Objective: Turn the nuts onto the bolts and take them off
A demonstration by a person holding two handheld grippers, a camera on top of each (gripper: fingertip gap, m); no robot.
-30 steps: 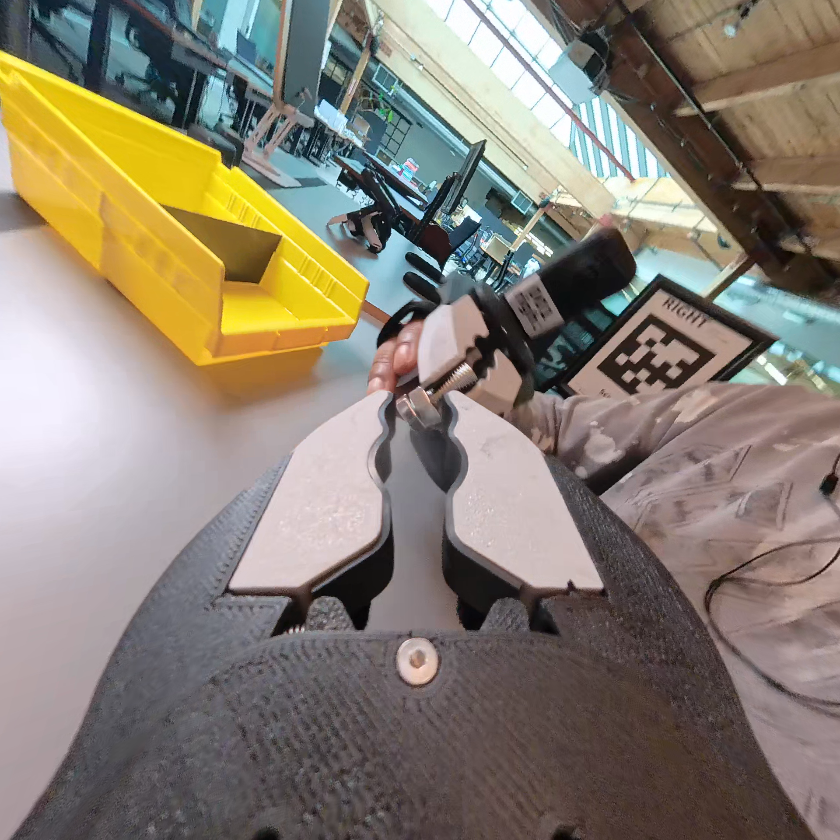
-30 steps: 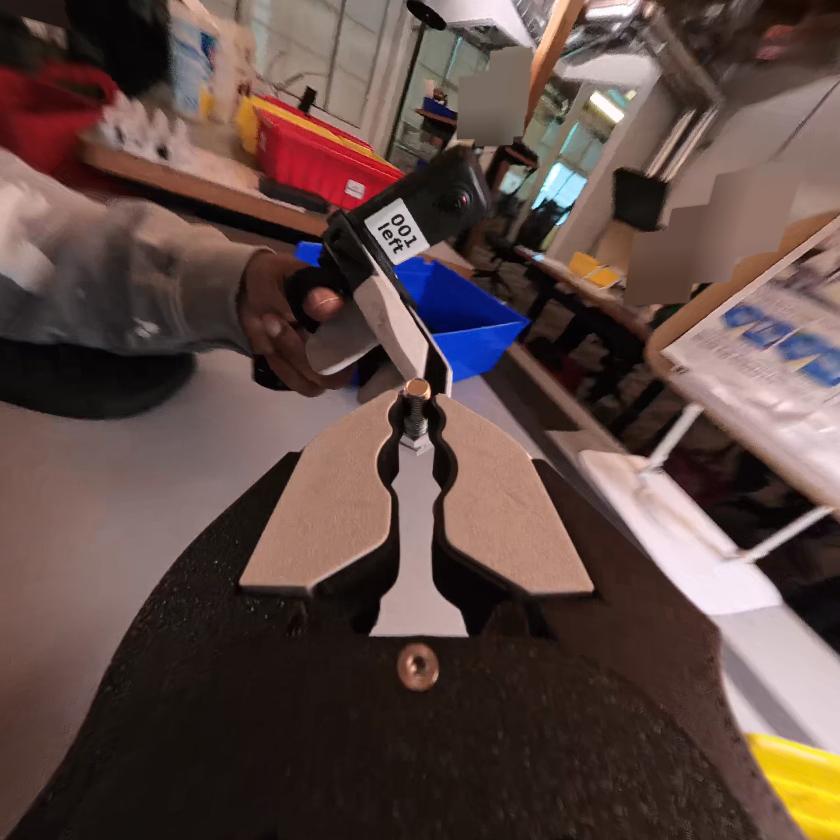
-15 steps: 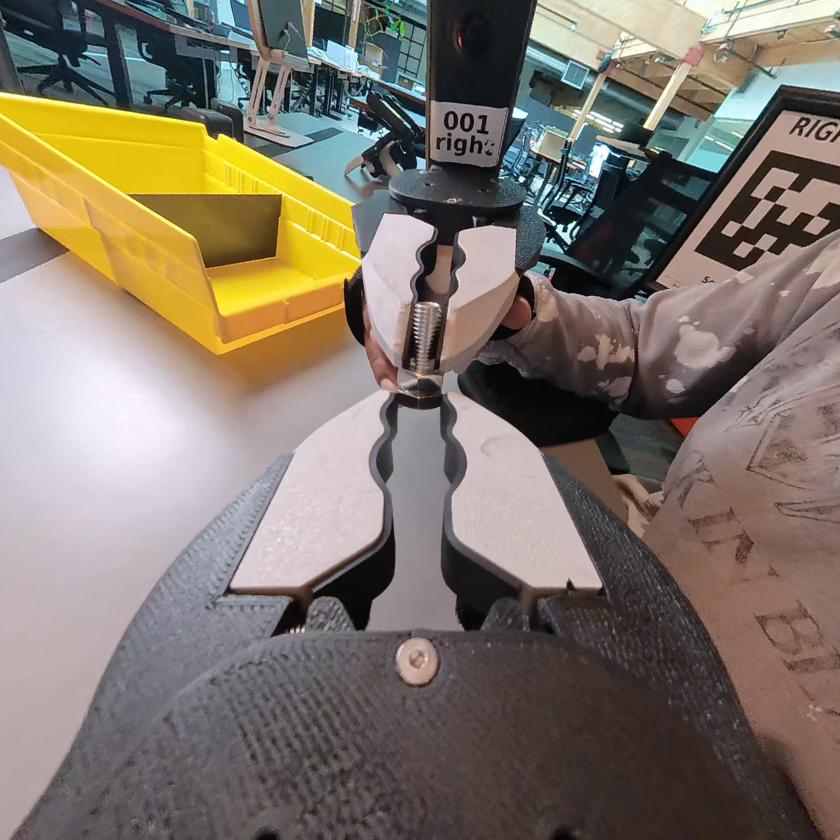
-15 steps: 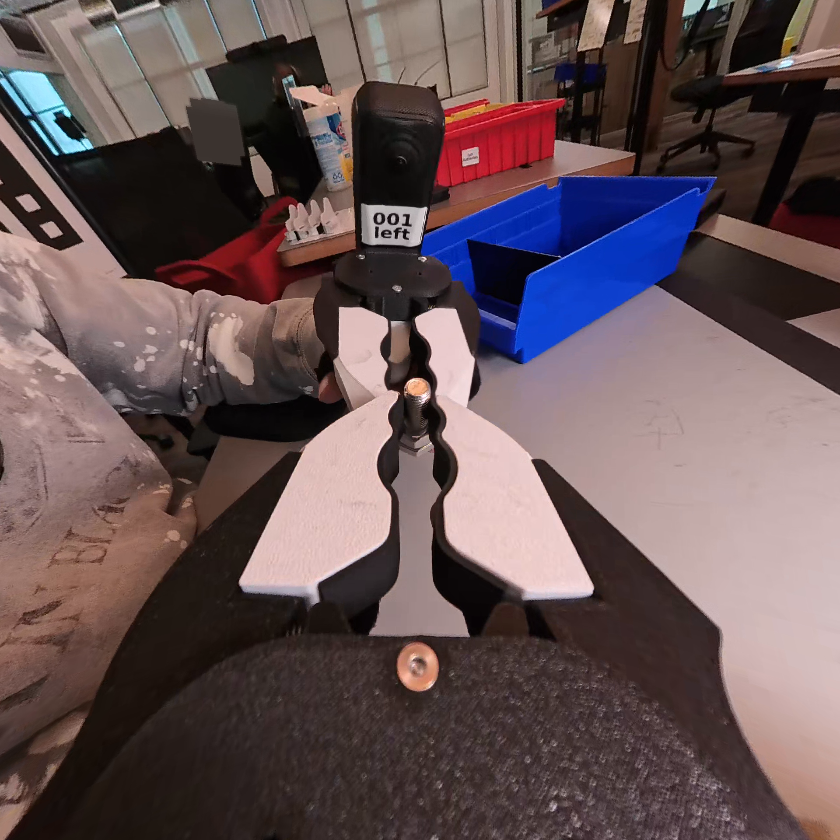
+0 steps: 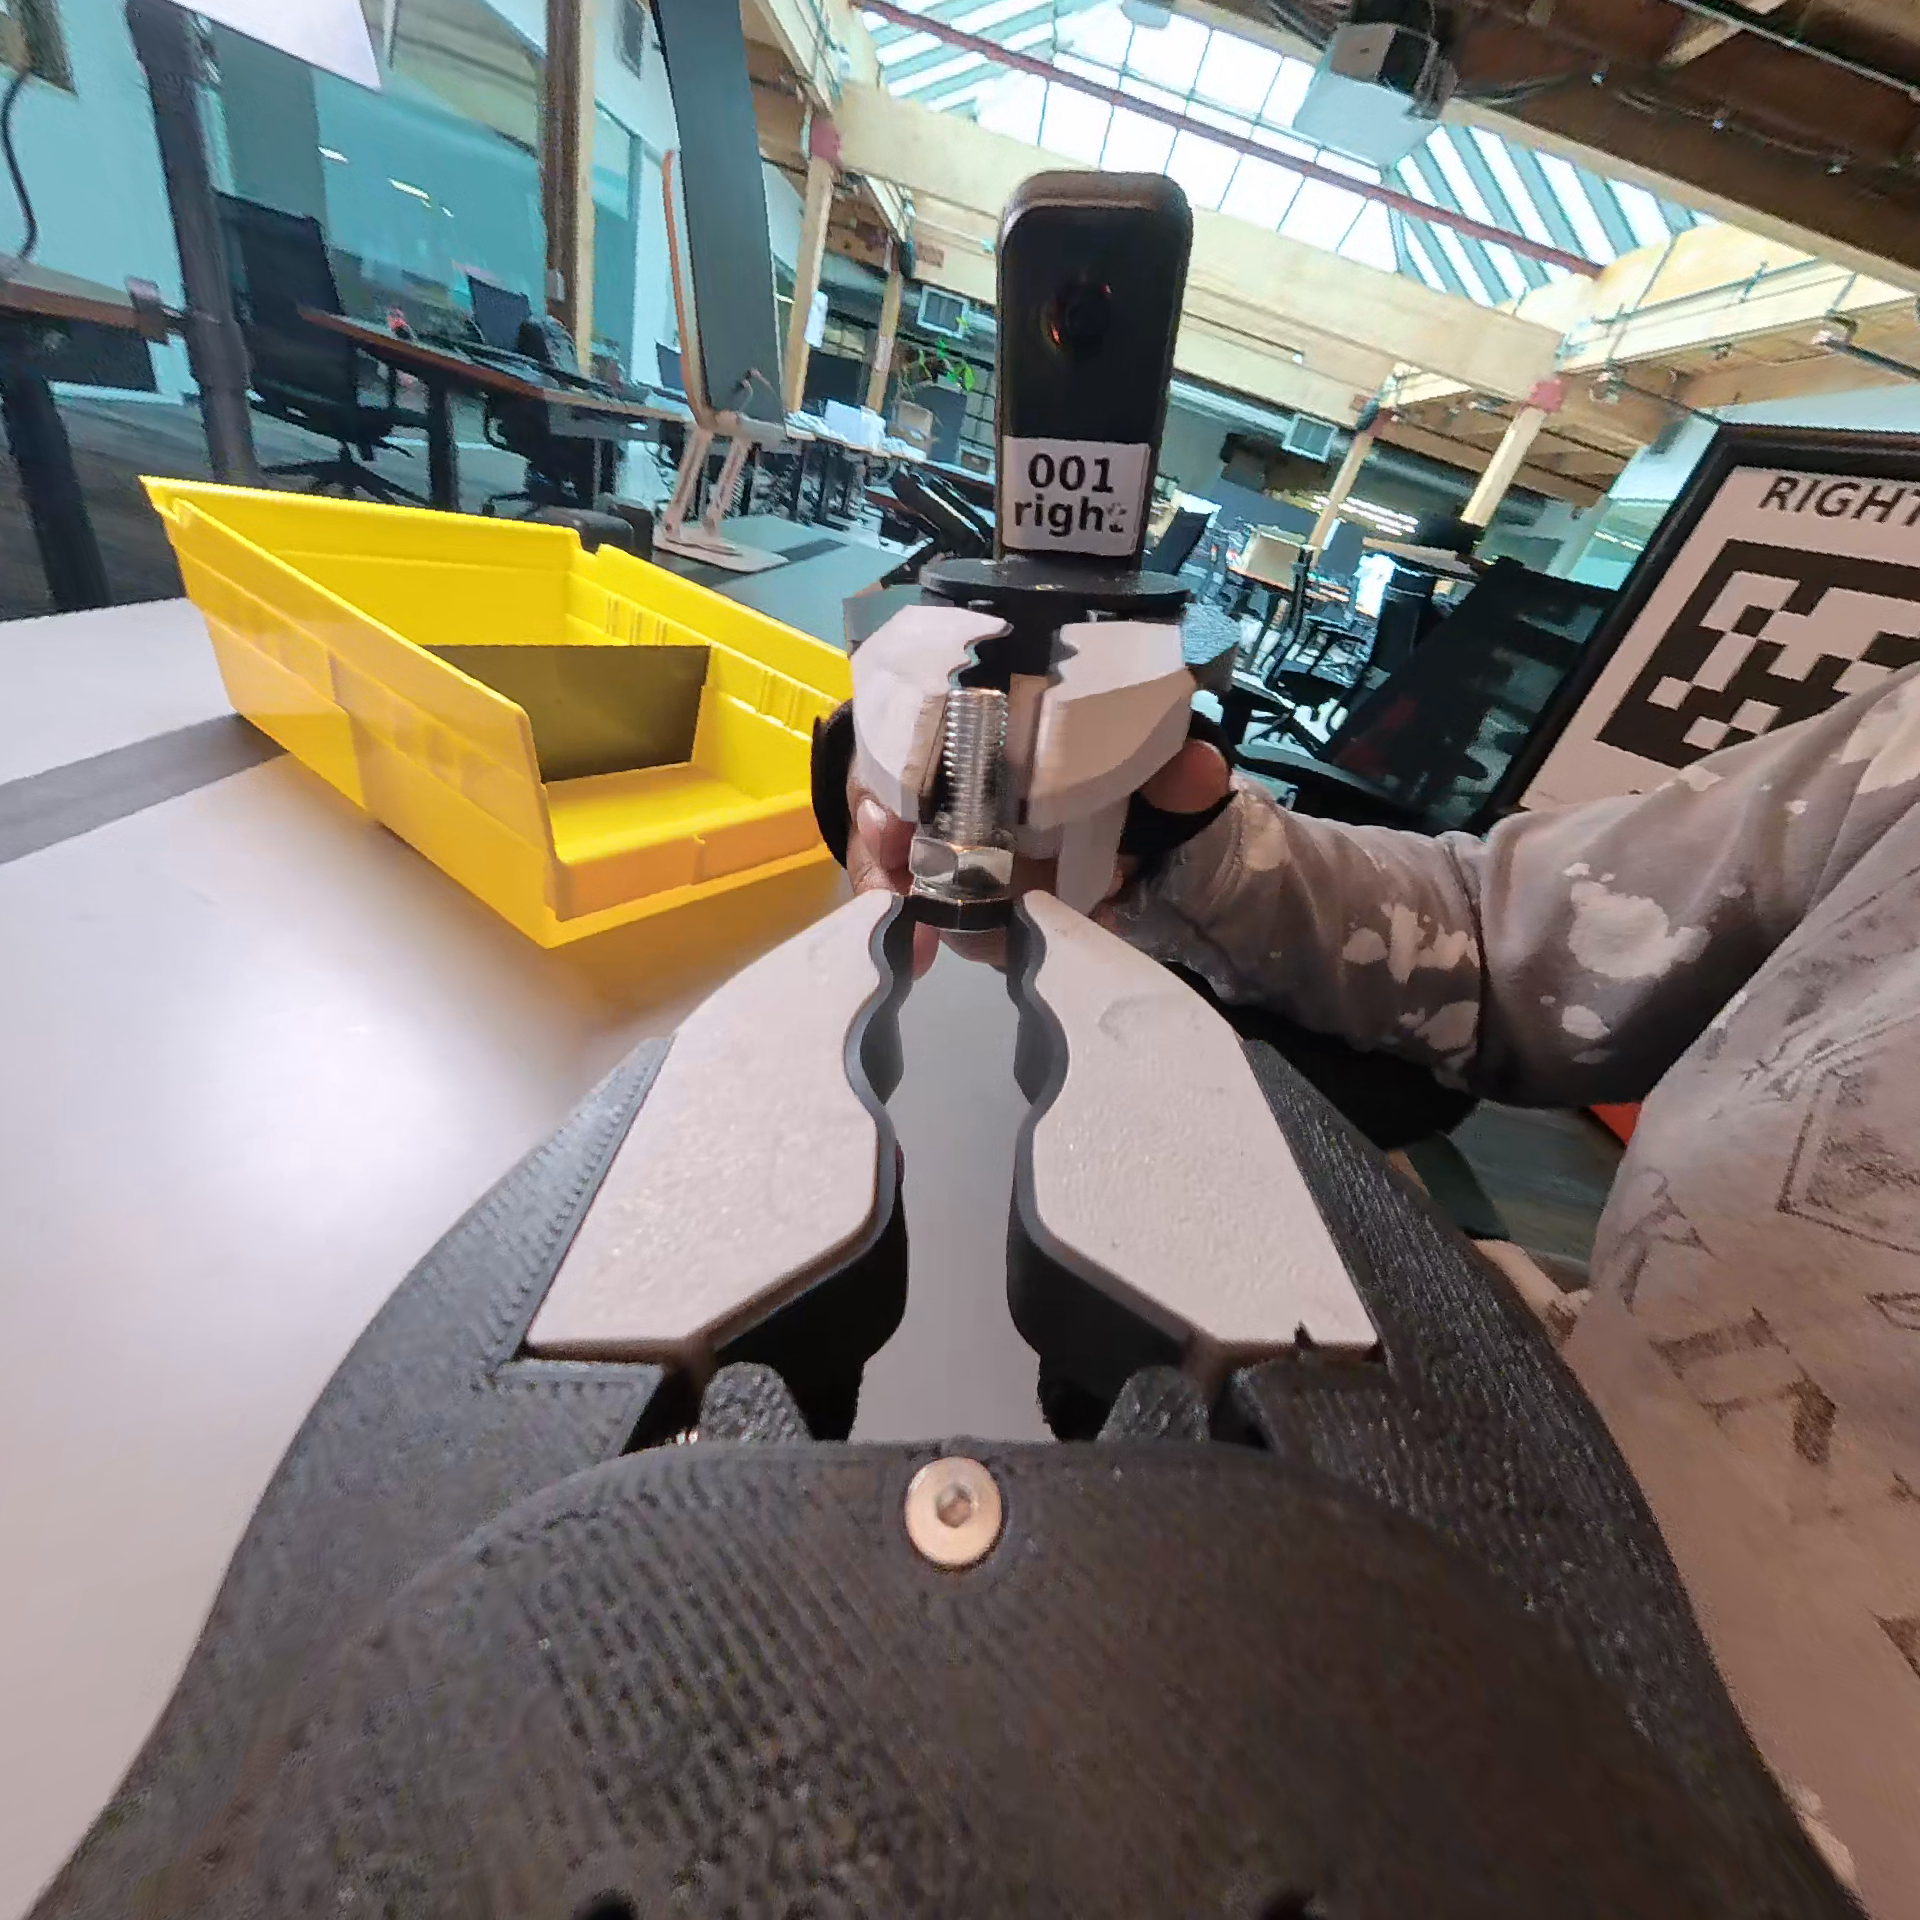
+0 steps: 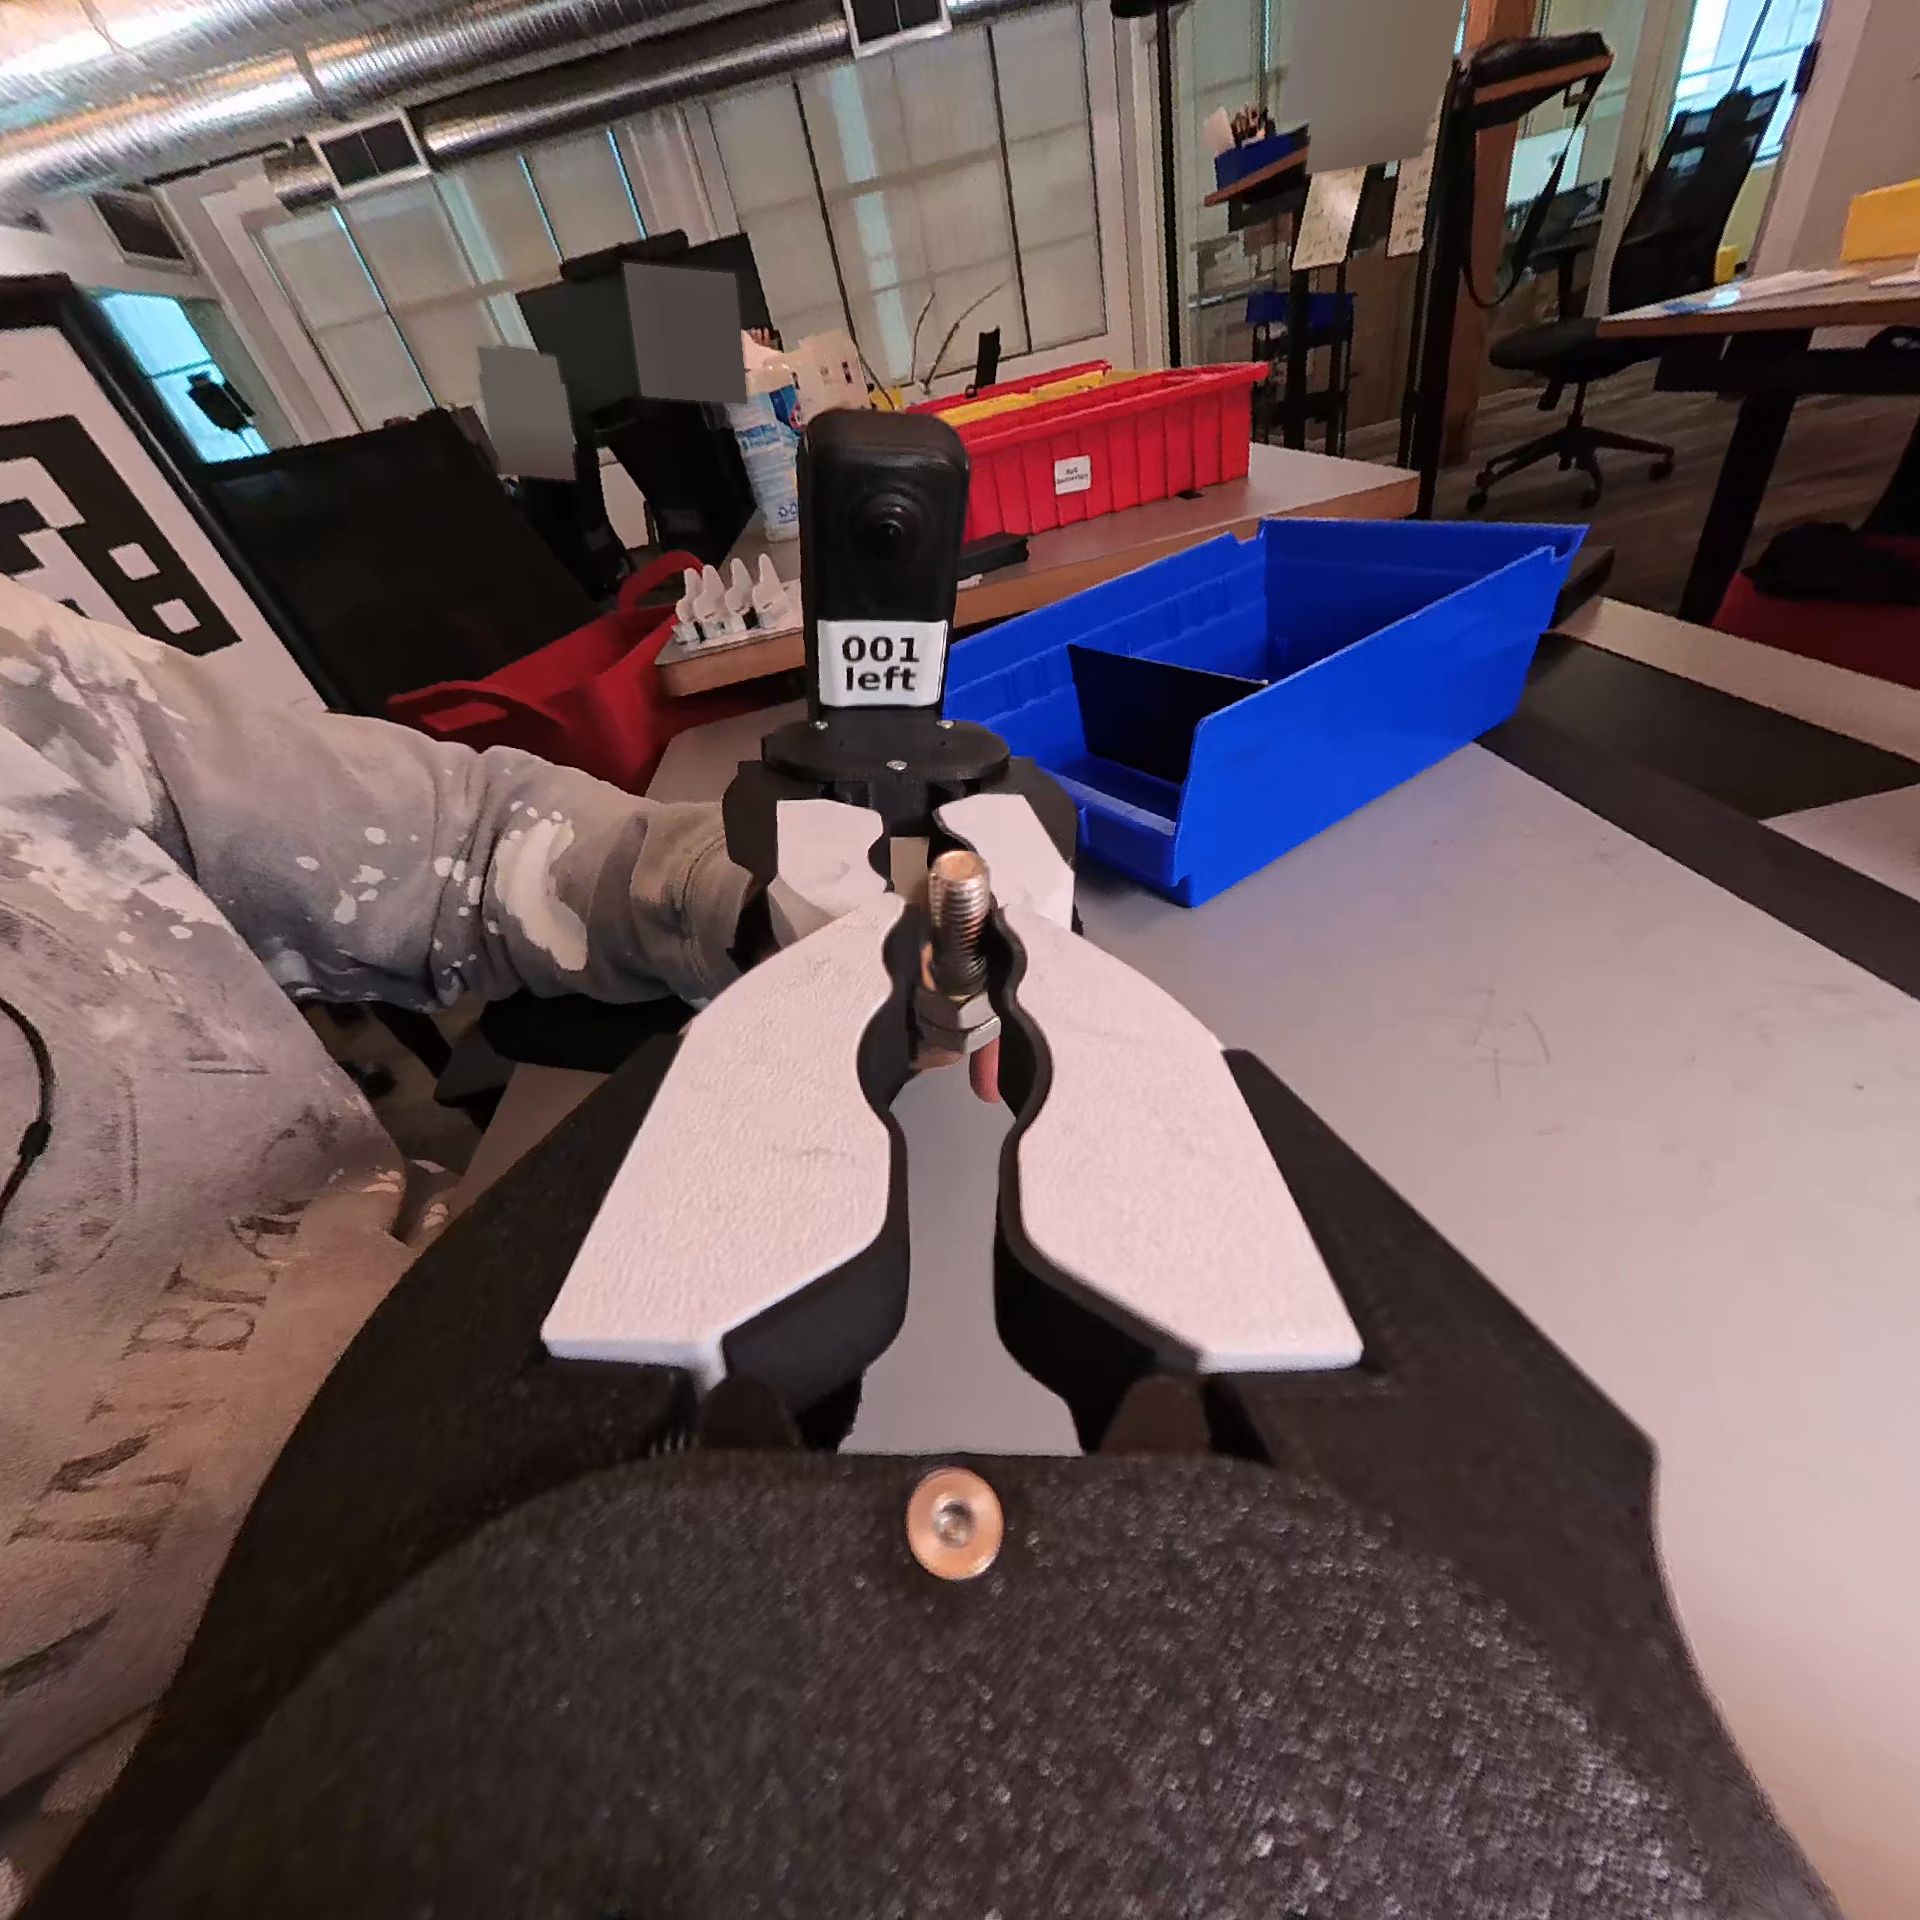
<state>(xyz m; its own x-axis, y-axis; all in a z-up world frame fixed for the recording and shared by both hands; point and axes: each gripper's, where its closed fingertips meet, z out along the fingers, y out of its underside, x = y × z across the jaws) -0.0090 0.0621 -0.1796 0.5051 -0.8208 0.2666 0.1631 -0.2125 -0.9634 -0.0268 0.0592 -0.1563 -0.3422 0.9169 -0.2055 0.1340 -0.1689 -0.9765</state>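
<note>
Bolt [image 5: 975, 764] and nut [image 5: 958, 860] sit at frame centre in the left wrist view: the threaded shank stands upright, pinched between the pale fingers of the right tongs [image 5: 1013, 831] opposite, with the silver nut low on the thread. Directly below it a dark hex part, apparently the bolt head, is gripped at the tips of the left tongs [image 5: 958, 914], which are drawn close around it. A hand [image 5: 883, 831] holds the right tool, with a grey splashed sleeve [image 5: 1455, 935] running to the right edge. A yellow bin [image 5: 436, 665] rests on the grey worktop [image 5: 260, 1039] at middle left, and a framed black-and-white marker board [image 5: 1766, 644] stands at right. In the right wrist view the bolt [image 6: 958, 925] rises just above frame centre, its free end uppermost, clamped between the tips of the right tongs [image 6: 954, 987]; the nut [image 6: 951, 1023] lies lower on the thread between the fingers. The left tongs [image 6: 920, 883] face the camera directly behind. A blue bin [image 6: 1351, 707] occupies the worktop [image 6: 1507, 1039] at upper right.
</note>
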